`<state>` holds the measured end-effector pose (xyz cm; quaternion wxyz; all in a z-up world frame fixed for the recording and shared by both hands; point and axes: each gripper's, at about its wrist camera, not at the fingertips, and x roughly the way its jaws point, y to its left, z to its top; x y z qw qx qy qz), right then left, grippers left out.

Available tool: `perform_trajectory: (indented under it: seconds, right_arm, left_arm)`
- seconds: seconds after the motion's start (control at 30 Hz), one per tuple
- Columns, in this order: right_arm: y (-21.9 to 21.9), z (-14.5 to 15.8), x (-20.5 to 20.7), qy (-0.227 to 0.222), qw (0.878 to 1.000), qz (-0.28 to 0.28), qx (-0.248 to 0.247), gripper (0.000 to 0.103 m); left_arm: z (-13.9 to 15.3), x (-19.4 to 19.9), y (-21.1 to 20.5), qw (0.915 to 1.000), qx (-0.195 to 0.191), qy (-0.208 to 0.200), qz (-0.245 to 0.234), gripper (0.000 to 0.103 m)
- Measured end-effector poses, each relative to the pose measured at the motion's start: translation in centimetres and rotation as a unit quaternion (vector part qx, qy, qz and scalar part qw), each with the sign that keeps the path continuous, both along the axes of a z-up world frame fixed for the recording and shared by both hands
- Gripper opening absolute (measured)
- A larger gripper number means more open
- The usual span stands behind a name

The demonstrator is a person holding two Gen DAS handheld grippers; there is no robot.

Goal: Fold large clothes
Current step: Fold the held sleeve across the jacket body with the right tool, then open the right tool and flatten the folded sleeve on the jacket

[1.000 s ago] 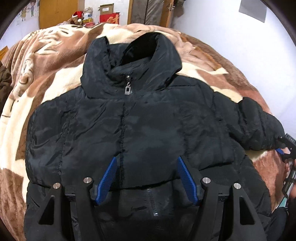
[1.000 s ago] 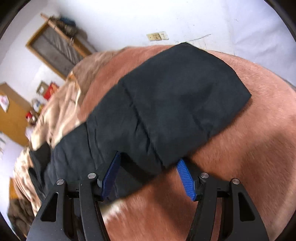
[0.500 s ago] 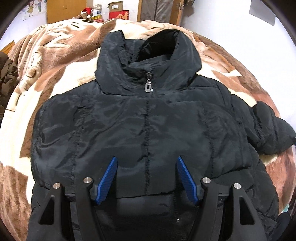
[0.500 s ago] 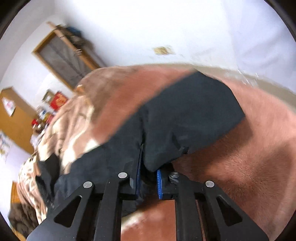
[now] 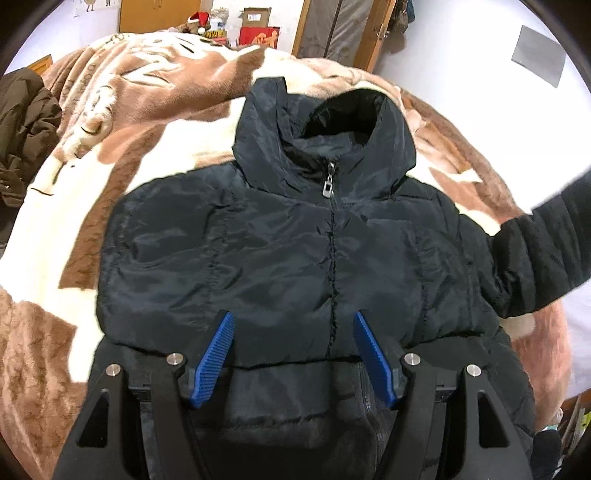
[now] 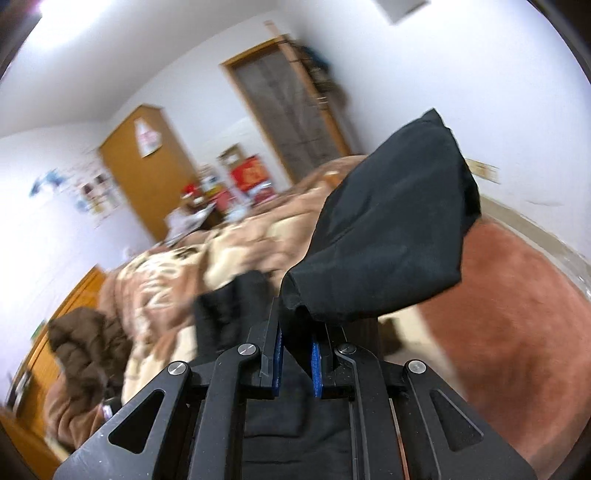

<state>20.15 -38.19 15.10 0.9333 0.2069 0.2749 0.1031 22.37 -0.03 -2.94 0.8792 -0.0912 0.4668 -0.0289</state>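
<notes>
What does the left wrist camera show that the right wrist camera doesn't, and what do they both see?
Only the left wrist view shows the left gripper open above the black puffer jacket, the jacket's whole front, and its zipper pull.

Only the right wrist view shows the right gripper shut on the sleeve cuff, which it holds off the bed, and the orange wooden cabinet.

Both show the jacket, its raised sleeve, the brown and cream blanket, the brown coat and the red box.
</notes>
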Motion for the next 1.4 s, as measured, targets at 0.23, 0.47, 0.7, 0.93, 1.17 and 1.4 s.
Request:
perform_trajectory:
  seconds: [0.23, 0.47, 0.7, 0.93, 1.17, 1.4]
  right_arm:
    - [10.4, -4.1, 3.0, 0.043, 0.994, 0.095, -0.022, 0.012]
    - [18.1, -13.4, 5.6, 0.139, 0.976, 0.165, -0.038, 0.015]
    - [21.4, -20.2, 6.8, 0.218, 0.955, 0.199, -0.036, 0.033]
    - [21.5, -14.4, 4.8, 0.145, 0.960, 0.241, -0.003, 0.057]
    - [12.5, -13.1, 5.2, 0.114, 0.987, 0.113, -0.028, 0.057]
    - [7.2, -17.6, 7.9, 0.178, 0.978, 0.017, -0.103, 0.027]
  left_arm:
    - [1.6, -2.0, 2.7, 0.9996, -0.010, -0.024, 0.012, 0.069]
    - [1.1, -3.6, 6.6, 0.9984, -0.017, -0.025, 0.047, 0.069]
    - [0.1, -5.0, 9.4, 0.9966, -0.029, -0.015, 0.076, 0.069]
    - [1.7, -4.5, 8.8, 0.9958, -0.048, -0.035, 0.070, 0.069]
    - [2.9, -1.9, 4.1, 0.9972, -0.051, -0.053, 0.011, 0.069]
    - [0.5, 1.9, -1.4, 0.9971, -0.035, -0.046, -0.048, 0.066]
